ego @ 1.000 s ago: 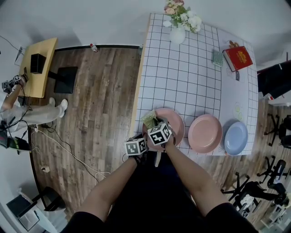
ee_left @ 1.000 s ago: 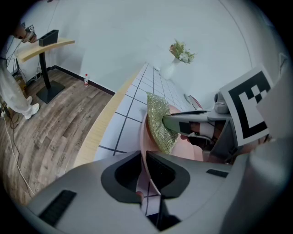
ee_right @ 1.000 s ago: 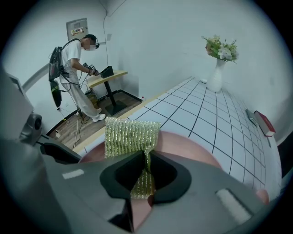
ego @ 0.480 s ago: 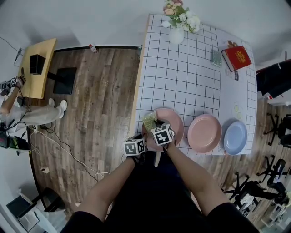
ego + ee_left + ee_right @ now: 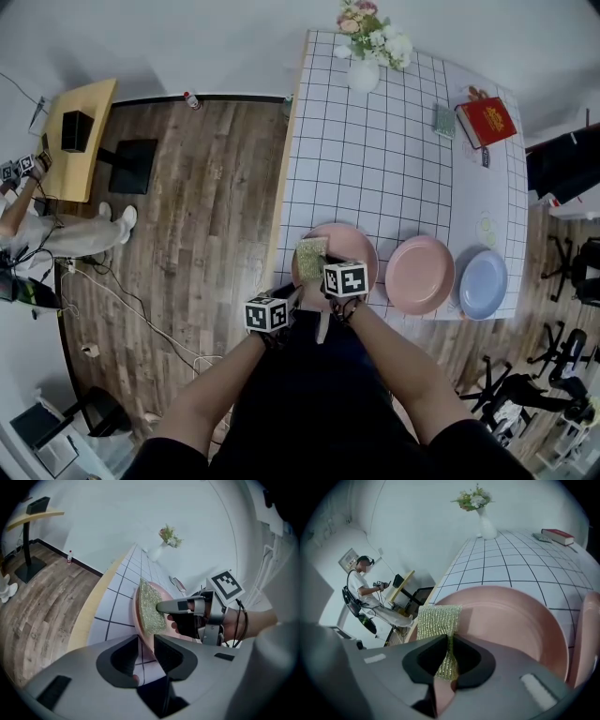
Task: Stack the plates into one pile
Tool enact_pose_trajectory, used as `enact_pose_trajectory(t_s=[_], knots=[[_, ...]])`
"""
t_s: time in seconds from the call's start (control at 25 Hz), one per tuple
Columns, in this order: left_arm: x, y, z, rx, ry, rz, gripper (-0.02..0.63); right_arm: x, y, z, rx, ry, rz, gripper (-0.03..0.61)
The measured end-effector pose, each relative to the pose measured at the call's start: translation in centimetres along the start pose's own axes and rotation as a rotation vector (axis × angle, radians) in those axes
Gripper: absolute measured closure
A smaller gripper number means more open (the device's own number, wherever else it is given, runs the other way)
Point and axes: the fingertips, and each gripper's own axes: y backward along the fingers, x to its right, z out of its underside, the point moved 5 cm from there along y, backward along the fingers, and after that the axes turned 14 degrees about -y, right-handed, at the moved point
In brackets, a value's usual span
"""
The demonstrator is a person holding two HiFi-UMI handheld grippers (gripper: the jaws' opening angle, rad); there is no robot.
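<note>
Three plates lie along the near edge of the white gridded table (image 5: 375, 159): a pink plate (image 5: 354, 246) at the left, a second pink plate (image 5: 420, 274) and a blue plate (image 5: 484, 283). My right gripper (image 5: 324, 271) is shut on a green glittery sponge cloth (image 5: 437, 620), which it holds over the left plate's near-left rim (image 5: 506, 620). My left gripper (image 5: 146, 644) is at that plate's near edge. Its jaws have just been opening and stand apart on either side of the rim (image 5: 138, 616) without pressing it.
A white vase of flowers (image 5: 366, 66), a red book (image 5: 487, 120) and a small green item (image 5: 446, 120) sit at the table's far end. The table's left edge (image 5: 281, 216) drops to wood floor, where a wooden stand (image 5: 80, 131) and a person (image 5: 37, 230) are.
The left gripper has drawn back towards me and to the left, away from the plate. The right gripper has rolled, and the sponge cloth has shifted a little onto the plate.
</note>
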Motion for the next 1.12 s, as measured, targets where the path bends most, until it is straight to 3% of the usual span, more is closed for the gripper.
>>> enact_pose_trajectory(t_s=[0.2, 0.36, 0.52, 1.12], knots=[[1.2, -0.4, 1.2, -0.06, -0.033, 0.036, 0.512, 0.4, 0.3, 0.3, 0.008, -0.09, -0.015, 0.525], [1.1, -0.6, 1.6, -0.033, 0.076, 0.018, 0.512, -0.8, 0.1, 1.0, -0.009, -0.086, -0.045, 0.525], [1.1, -0.7, 1.6, -0.025, 0.121, 0.002, 0.514, -1.6, -0.2, 1.4, -0.013, -0.104, -0.063, 0.525], [1.8, -0.9, 1.4, -0.012, 0.158, -0.06, 0.517, -2.4, -1.1, 1.9, -0.02, 0.024, 0.066, 0.52]])
